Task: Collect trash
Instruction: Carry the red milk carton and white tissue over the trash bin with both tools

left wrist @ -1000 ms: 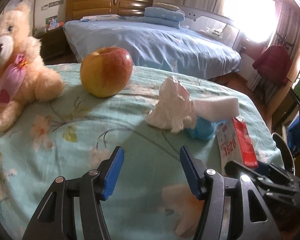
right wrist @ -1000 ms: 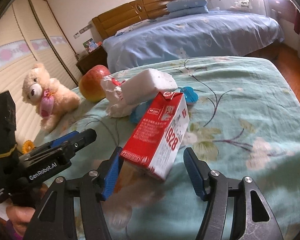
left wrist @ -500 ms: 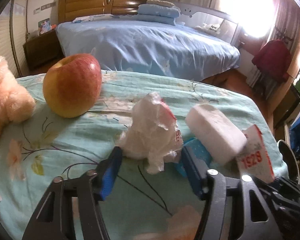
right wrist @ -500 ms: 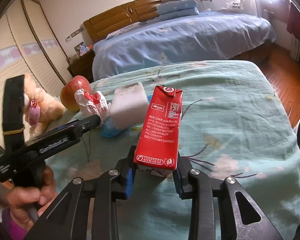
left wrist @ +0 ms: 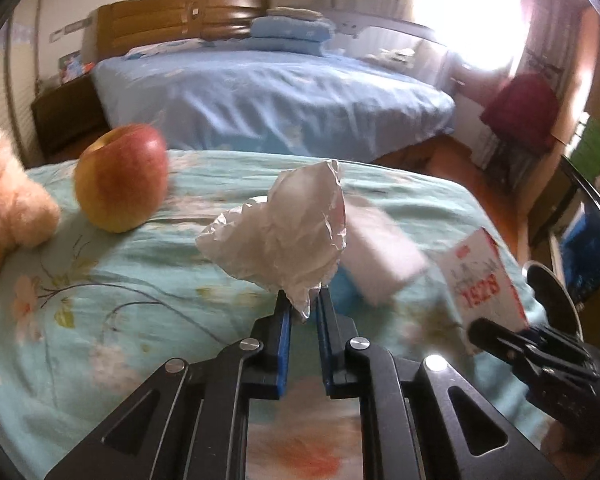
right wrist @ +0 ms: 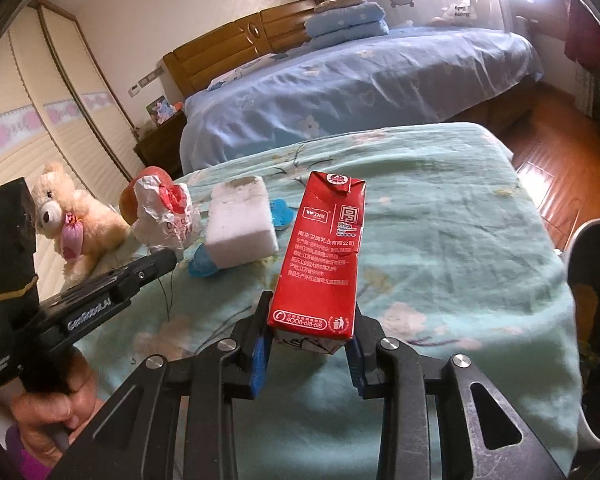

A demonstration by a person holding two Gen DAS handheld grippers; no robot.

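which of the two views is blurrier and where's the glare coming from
Left wrist view: motion blur smears the apple, white foam block and milk carton; the window at upper right is blown out. Right wrist view: sharper, carton print readable, glare only in the top right corner; fisheye bends both.

Home bedrm: made bed (left wrist: 268, 108), wood headboard (left wrist: 180, 20), nightstand (left wrist: 70, 116).

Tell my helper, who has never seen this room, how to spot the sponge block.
On the floral teal bedspread in the foreground, look between the crumpled white wrapper and the red milk carton. The white sponge block lies there on a blue object; it alone is a plain white brick shape.
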